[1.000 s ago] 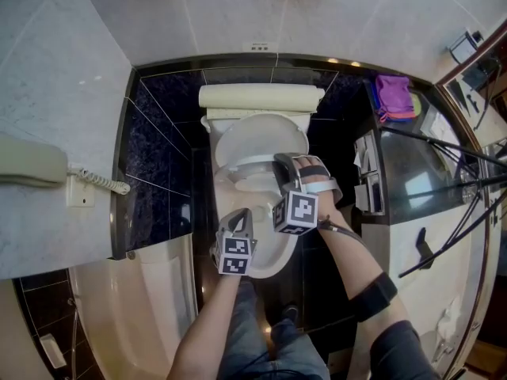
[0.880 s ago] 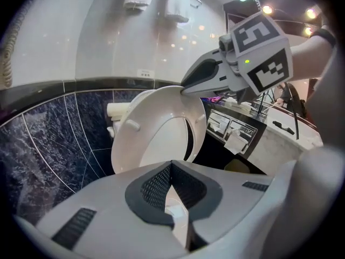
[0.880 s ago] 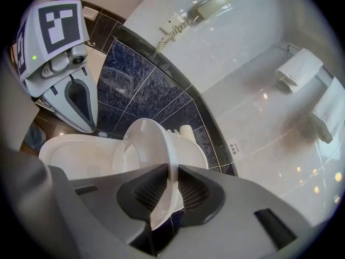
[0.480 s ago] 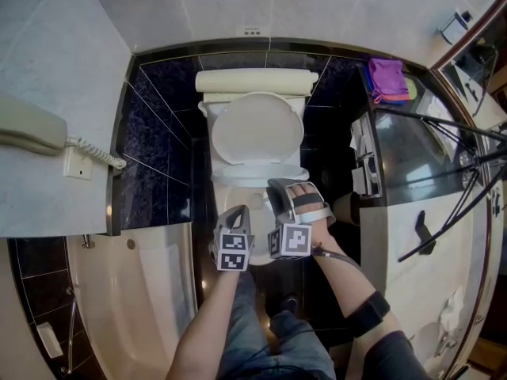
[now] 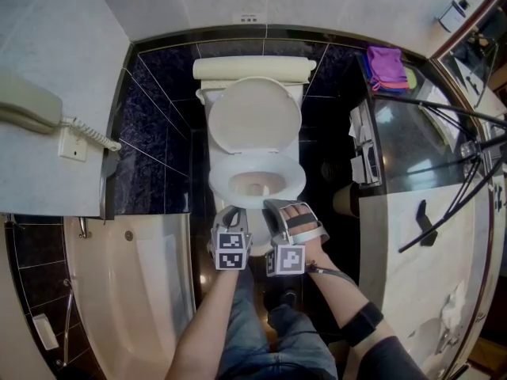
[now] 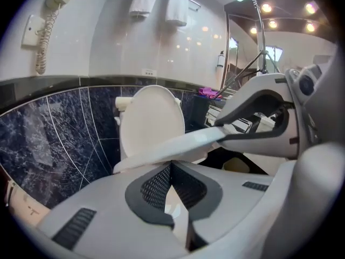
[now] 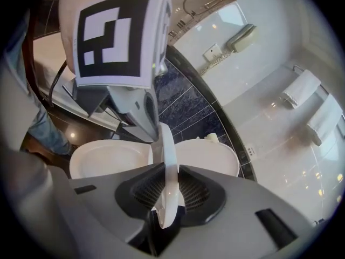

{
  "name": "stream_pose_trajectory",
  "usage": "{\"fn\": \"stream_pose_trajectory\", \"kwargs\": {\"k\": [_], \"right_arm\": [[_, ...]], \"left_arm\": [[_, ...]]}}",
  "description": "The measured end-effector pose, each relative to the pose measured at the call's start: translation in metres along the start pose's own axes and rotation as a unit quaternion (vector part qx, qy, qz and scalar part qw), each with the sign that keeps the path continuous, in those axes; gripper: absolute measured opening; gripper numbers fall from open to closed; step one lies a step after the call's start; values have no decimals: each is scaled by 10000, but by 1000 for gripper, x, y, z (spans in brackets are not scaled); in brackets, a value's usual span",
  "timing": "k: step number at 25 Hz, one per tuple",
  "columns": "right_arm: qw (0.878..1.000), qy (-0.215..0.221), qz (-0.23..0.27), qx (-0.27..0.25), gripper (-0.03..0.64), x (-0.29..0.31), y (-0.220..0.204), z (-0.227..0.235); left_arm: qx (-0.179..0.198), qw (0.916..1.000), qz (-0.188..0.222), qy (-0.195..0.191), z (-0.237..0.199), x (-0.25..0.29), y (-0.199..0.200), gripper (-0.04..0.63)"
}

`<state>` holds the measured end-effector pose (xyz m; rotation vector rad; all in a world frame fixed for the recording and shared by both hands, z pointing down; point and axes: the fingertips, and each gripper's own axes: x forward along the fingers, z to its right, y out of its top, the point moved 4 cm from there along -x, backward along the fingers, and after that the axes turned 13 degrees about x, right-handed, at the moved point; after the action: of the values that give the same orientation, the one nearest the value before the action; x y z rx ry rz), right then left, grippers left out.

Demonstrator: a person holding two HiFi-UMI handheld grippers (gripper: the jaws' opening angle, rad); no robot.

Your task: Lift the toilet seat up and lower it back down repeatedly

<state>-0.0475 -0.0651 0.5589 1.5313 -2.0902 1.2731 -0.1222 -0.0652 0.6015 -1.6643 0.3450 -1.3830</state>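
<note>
**Seat low over the bowl, right jaws easing off its front edge**

Here we are, looking steeply down on the toilet: the toilet seat (image 5: 221,182) lies low over the bowl (image 5: 255,187), while the lid (image 5: 254,115) stands raised against the cistern (image 5: 252,70) behind it. The right gripper (image 5: 271,206) is at the seat's front rim, with the person's right hand (image 5: 301,222) strapped in behind it. In the right gripper view the thin white edge of the seat runs straight down the gap, and a dark ribbed pad (image 7: 144,190) sits against it on either side. So those jaws are grasping the seat, and they have just been opening a little, the hold going loose. From the left gripper view the seat slopes gently up from its hinge end towards the right gripper, its front edge a touch above the bowl's rim.

The left gripper (image 5: 232,214) hangs just beside its partner, at the front of the bowl and a little to the left. Its jaws are clenched tip to tip with nothing between them, and they do not touch the seat.

Around the toilet there is dark marbled tile (image 5: 158,133) on the wall. A corded wall phone (image 5: 28,109) hangs up to the left, and the bathtub (image 5: 150,291) is below it. A purple cloth (image 5: 386,60) lies folded on the desk to the right
</note>
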Motion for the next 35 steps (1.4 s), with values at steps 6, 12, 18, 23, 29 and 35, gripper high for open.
{"fn": "stream_pose_trajectory", "kwargs": {"k": [6,12,18,23,29,35], "right_arm": [[10000,92,-21,17,110,-8,-11,-39],[9994,335,-30,-36,110,-16,-19,-69],[9983,517,72,242,32,-37,-40,-97],[9758,62,-235,2173,18,-40,-101,-94],[9006,-636,-710,4242,18,-16,-192,-99],[8707,-829,-1141,4712,18,13,-254,-131]], "left_arm": [[-168,9998,-97,107,17,-6,-31,-8],[-252,9994,-214,77,30,-9,-58,-8],[-280,9989,-384,-19,44,-9,-92,-8],[-254,9977,-623,-116,62,-6,-139,-8],[95,9953,-911,-314,87,11,-209,-9],[282,9910,-1250,-389,104,36,-276,-10]]}}
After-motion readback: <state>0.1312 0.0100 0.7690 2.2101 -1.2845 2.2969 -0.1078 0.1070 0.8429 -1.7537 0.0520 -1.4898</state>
